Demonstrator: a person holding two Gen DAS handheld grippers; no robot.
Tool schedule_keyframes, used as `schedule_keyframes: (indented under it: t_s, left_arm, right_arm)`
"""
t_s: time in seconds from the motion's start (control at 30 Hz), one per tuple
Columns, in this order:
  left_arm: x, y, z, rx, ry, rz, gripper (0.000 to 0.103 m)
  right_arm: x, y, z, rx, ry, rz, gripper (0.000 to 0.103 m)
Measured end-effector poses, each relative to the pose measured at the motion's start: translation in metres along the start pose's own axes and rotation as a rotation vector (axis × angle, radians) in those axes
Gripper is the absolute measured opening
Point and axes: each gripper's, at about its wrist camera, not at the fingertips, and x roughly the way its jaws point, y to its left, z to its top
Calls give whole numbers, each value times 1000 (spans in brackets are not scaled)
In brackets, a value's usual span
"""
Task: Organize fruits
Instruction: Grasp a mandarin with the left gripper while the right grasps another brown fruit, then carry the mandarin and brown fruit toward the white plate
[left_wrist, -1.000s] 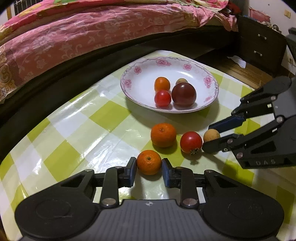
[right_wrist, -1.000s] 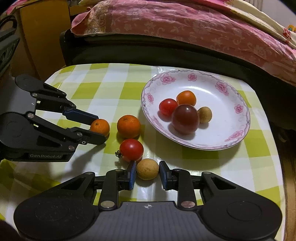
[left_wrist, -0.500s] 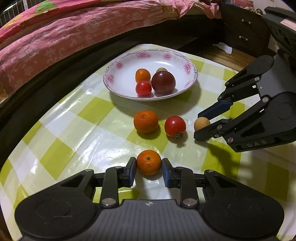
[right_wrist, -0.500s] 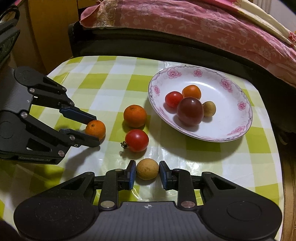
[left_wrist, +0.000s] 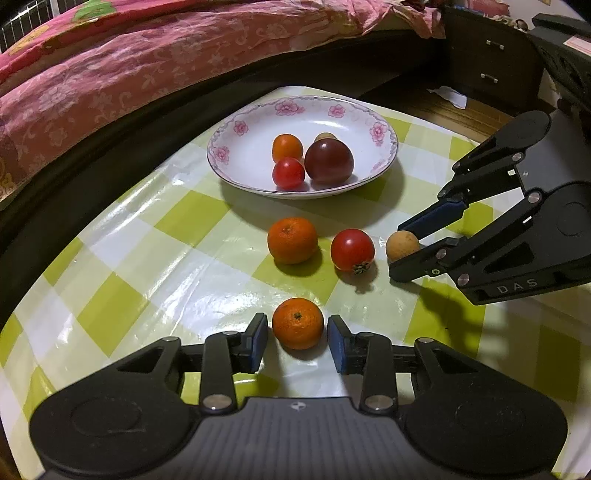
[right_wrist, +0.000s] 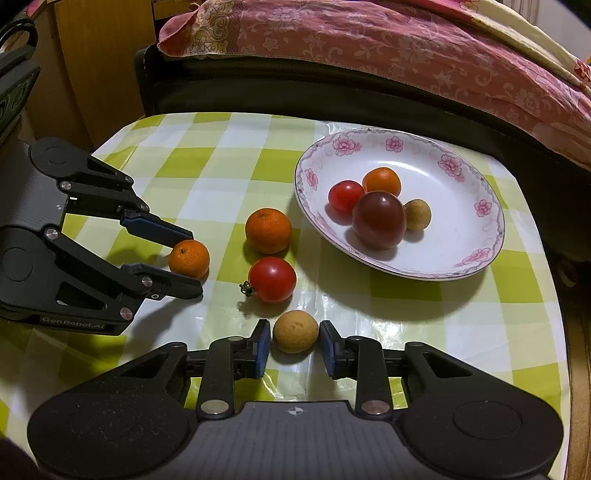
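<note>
Your left gripper (left_wrist: 297, 339) stands open around a small orange (left_wrist: 297, 324) at lower centre, pads just beside it. Your right gripper (right_wrist: 294, 344) likewise brackets a tan fruit (right_wrist: 295, 331), gaps showing on both sides. Beyond sit a bigger orange (right_wrist: 268, 230) and tomato (right_wrist: 272, 279), and upper right the plate (right_wrist: 465, 243) holding four fruits.
</note>
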Motion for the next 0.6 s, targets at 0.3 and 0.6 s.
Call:
schedule_keyframes:
  t_s: [0.3, 0.6]
  left_arm:
    - [-1, -5, 1, 10, 9, 11, 39]
    - [-1, -8, 2, 14, 16, 16, 37]
  right_arm:
    - [1, 3, 2, 2, 13, -18, 24]
    - [2, 2, 3, 4, 14, -18, 24]
